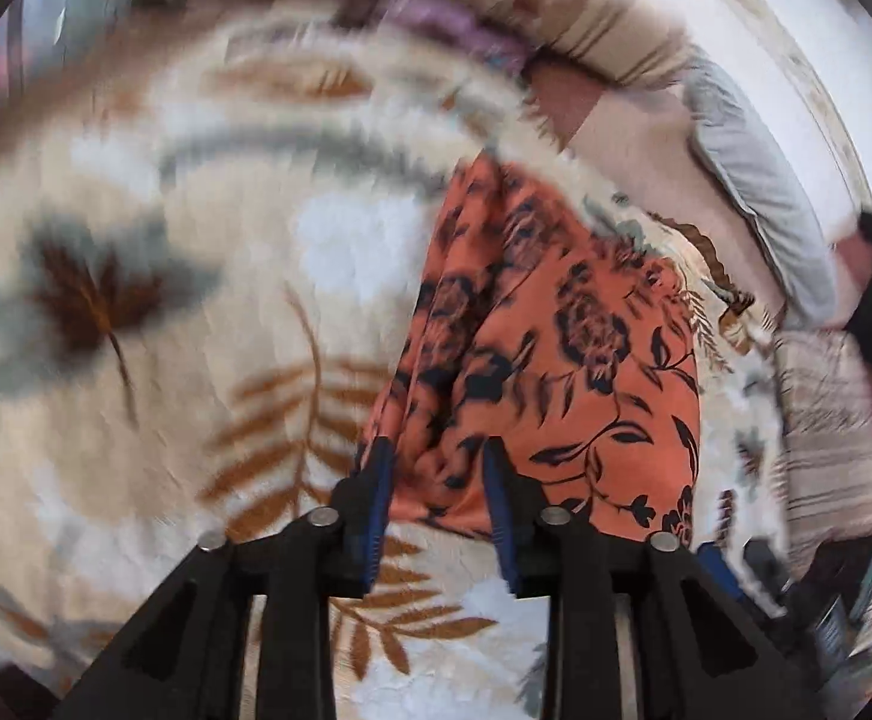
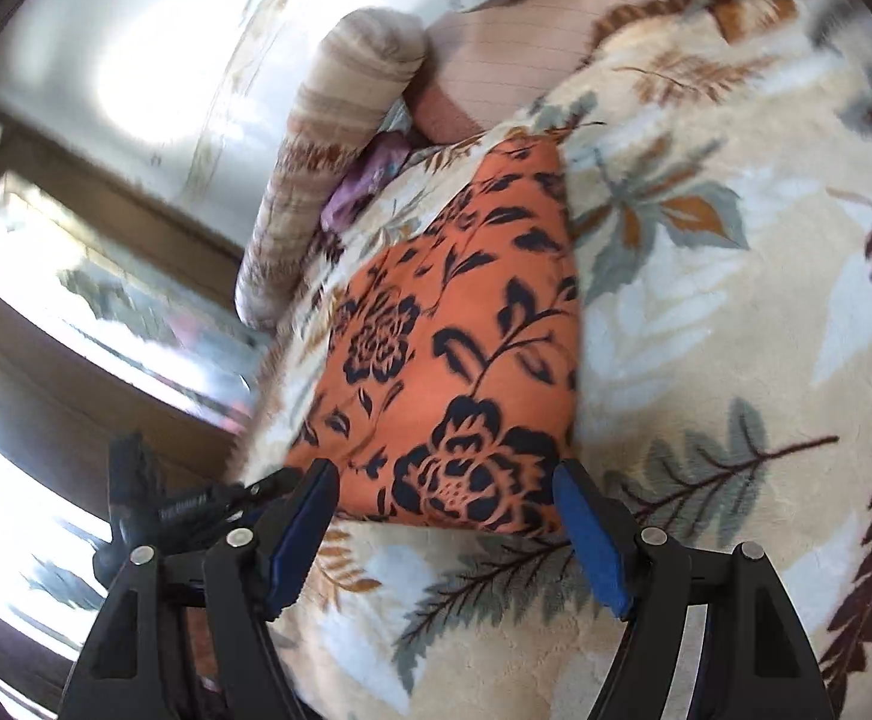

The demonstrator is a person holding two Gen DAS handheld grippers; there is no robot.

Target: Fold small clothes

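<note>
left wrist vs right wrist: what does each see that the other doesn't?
Left wrist only: the left gripper, jaws partly apart with orange cloth bunched between them; whether the pads press it, blur hides. A grey pillow.

Right wrist only: the right gripper, jaws wide open, nothing in them; a bright window.

Both: the orange floral garment on the leaf-print blanket, a striped bolster, purple cloth.

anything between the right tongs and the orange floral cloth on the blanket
Nothing visible does. The right tongs stand open just short of the near edge of the orange floral cloth, with only bare leaf-print blanket between them. The rolled striped bolster lies beyond the cloth, out of the way.
</note>
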